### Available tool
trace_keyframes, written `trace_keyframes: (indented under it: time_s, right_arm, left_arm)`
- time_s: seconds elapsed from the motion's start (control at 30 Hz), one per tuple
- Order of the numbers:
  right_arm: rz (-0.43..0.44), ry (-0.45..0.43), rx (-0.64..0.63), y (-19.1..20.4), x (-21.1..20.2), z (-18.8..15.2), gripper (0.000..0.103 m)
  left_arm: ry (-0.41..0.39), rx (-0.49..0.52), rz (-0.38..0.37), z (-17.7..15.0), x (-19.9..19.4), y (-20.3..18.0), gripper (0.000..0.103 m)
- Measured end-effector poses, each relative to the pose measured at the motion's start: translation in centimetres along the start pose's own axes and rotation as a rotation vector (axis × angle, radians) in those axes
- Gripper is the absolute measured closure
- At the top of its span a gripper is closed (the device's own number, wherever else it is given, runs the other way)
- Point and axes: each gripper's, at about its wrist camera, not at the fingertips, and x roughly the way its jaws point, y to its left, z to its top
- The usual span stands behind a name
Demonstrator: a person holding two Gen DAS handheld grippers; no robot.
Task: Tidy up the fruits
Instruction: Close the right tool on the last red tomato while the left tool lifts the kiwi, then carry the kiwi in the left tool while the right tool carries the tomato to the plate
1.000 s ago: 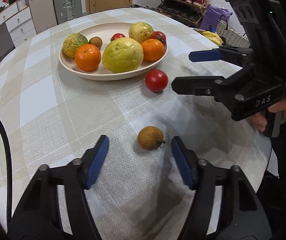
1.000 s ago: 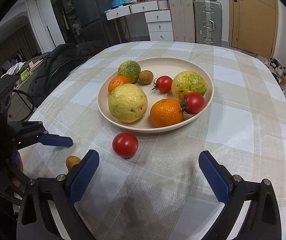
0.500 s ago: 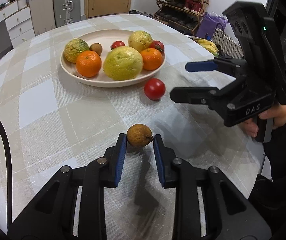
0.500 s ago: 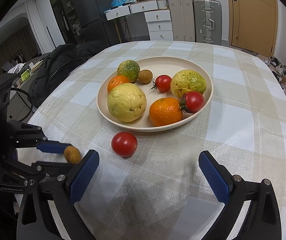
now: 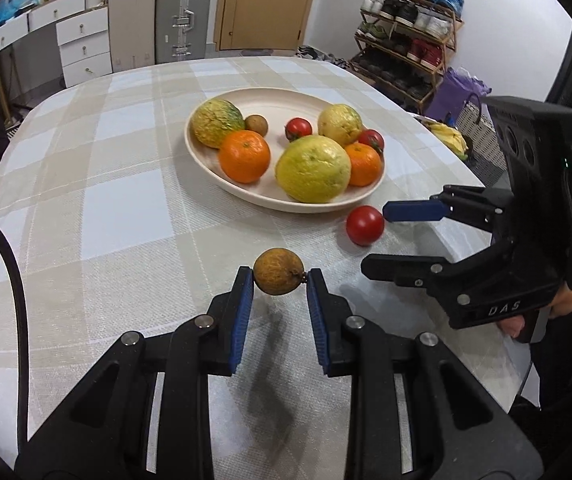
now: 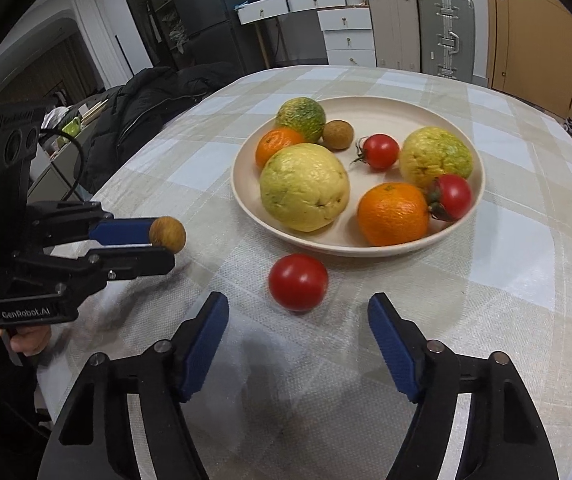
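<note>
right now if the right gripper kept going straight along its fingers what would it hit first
Most likely the loose tomato on the tablecloth, just ahead of the right gripper, whose jaws have just been closing with nothing between them. The plate lies beyond; depth is uncertain.

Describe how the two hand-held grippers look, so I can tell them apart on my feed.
Both are black plastic frames with blue finger pads and silver pivot bolts. The left hand-held gripper reads "GenRobot.AI" on its side, with a black cable beside it. The right hand-held gripper reads "DAS", with a small green light on its camera housing.
</note>
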Motion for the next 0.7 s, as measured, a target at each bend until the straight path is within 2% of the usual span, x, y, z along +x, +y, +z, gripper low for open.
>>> trace_keyframes:
  time_s: [0.07, 0.23, 0.33, 0.7]
  right_arm:
    - [0.002, -0.002, 0.003, 0.2, 0.2, 0.3, 0.043]
    - [-0.005, -0.005, -0.013, 0.6, 0.5, 0.4, 0.056]
    - [-0.018, -0.008, -0.009, 0.5, 0.5, 0.4, 0.070]
    - [-0.004, -0.063, -0.007, 0.1, -1.3, 0.4, 0.072]
  left_arm:
    - [-0.004, -0.011, 0.004, 0.1, -0.1, 0.3, 0.078]
    - [-0.020, -0.031, 0.014, 0.1, -0.3, 0.6, 0.078]
    - [-0.021, -0.037, 0.019, 0.1, -0.2, 0.7, 0.078]
    - [-0.067, -0.057, 0.035, 0.2, -0.7, 0.8, 0.078]
